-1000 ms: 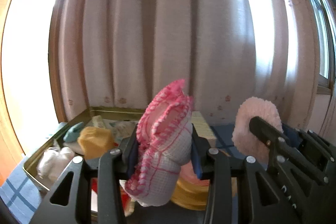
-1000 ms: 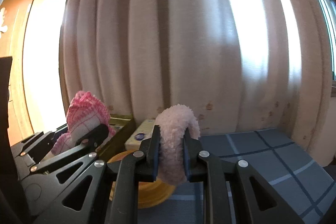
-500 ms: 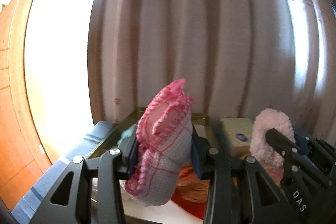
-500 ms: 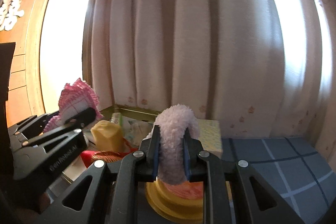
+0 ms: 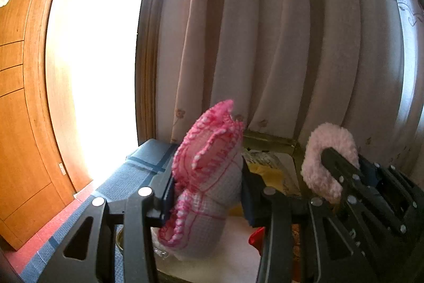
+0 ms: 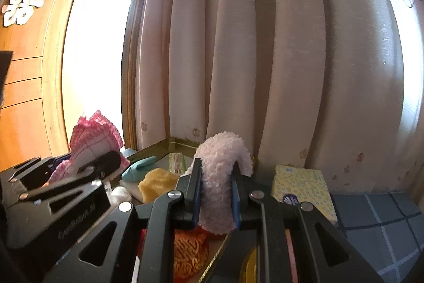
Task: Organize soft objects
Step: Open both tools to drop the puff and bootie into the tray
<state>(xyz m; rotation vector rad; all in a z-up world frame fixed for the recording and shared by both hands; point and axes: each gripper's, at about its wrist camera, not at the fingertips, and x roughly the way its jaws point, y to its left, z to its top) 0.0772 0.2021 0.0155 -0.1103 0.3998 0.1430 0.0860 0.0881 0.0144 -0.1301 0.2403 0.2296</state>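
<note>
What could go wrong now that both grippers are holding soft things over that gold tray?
The two grippers are close side by side, so the right gripper might bump the left gripper while lowering. The tray already holds a teal item and a yellow one, so the pink frilly cloth or fluffy pink piece could land on them or spill over the rim.
</note>
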